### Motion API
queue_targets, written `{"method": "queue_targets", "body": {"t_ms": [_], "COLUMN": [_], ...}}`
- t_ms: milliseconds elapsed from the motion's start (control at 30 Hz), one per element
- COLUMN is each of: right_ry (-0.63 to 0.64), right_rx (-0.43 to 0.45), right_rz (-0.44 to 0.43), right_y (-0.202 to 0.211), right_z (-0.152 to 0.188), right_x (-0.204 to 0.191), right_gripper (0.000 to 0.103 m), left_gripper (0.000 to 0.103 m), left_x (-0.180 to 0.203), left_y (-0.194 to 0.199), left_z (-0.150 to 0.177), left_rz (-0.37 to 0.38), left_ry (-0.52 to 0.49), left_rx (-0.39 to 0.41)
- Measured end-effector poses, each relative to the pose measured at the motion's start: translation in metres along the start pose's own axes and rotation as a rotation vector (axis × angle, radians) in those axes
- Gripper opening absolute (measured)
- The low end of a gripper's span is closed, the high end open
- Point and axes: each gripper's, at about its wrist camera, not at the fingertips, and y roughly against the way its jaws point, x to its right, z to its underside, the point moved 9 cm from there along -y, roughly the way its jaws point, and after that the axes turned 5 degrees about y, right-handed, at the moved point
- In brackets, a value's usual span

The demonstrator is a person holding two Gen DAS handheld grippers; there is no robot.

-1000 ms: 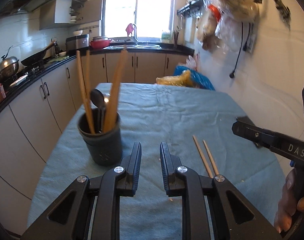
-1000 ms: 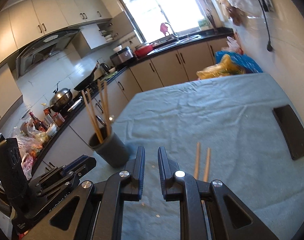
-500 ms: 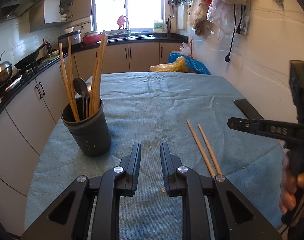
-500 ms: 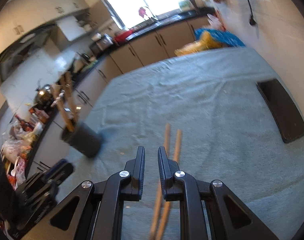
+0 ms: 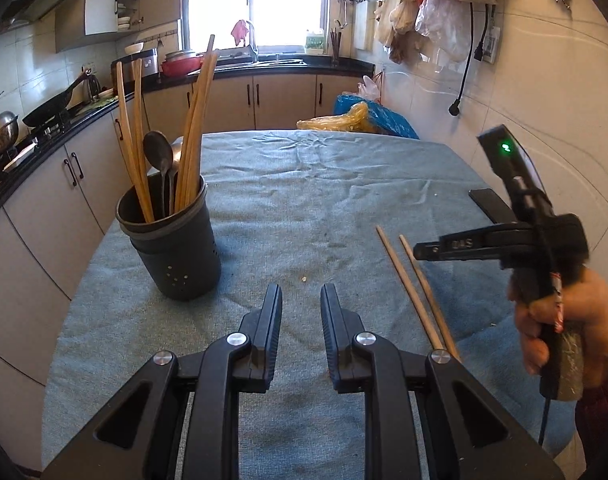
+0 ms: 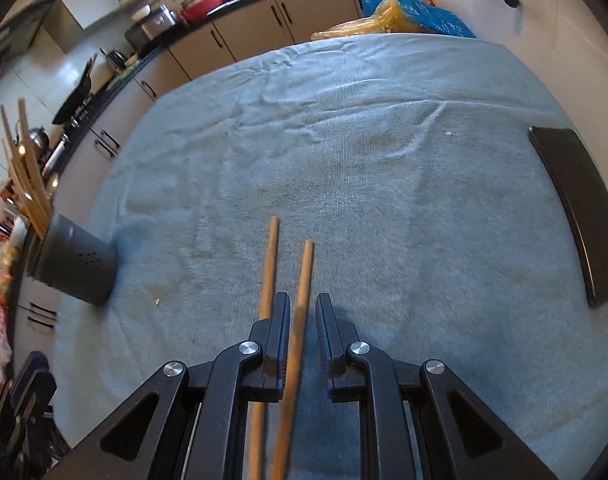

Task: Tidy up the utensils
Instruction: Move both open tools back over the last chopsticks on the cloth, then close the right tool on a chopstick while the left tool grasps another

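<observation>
In the left wrist view, the left claw [image 5: 301, 312] hangs over the middle of the surface [image 5: 304, 184], which is covered with a blue cloth. Its jaws stand slightly apart with nothing between them. The dark utensil holder [image 5: 172, 236] stands just to its left and ahead, already carrying chopsticks and spoons upright. The two loose chopsticks [image 5: 418, 292] lie flat on the cloth to the right, side by side, with the long axis running from the near edge away toward the far side. The right claw [image 5: 424, 250] is directly above them, held by a hand [image 5: 560, 320], so the right hand is clearly nearer to them than the left one.

In the right wrist view, the right claw [image 6: 303, 316] points steeply down at the chopsticks [image 6: 288, 280]. Its jaws are almost closed but grip nothing. One stick runs through the narrow gap between the jaws, along the pointing direction; the other passes under the left jaw. Whether the jaws touch the cloth I cannot tell. I judge that the pick-up needs the jaws around both sticks. A black flat object [image 6: 576, 208] lies well apart at the right, and the holder [image 6: 76, 264] is far to the left; nothing stands between.
</observation>
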Motion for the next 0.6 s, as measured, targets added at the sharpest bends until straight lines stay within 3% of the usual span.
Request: {"method": "queue_targets", "body": {"t_ms": [233,267,367,600], "right_ry": [0.079,0.096,0.122,0.002], "right_rx": [-0.036,-0.037,-0.037,0.074], "right_rz": [0.093,0.102,0.143,0.09], "right_y": [-0.015,-0.015,-0.01,0.029], "right_z": [-0.002,-0.001,0.003,0.007], "right_x": [-0.004,-0.003,0.008,0.043], "right_gripper": [0.014,0.008,0.007,0.007], "left_gripper": [0.019,0.019,0.019,0.019], "left_x": [-0.003,-0.001,0.008,0.052], "left_y": [-0.007,-0.009,-0.014,-0.049], "left_z": [0.001,0.001,0.0,-0.006], "left_rz": [0.01,0.02,0.049,0.189], "left_ry": [0.01,0.012,0.011,0.046], "left_rx": [-0.024,-0.033,-0.065,-0.223]}}
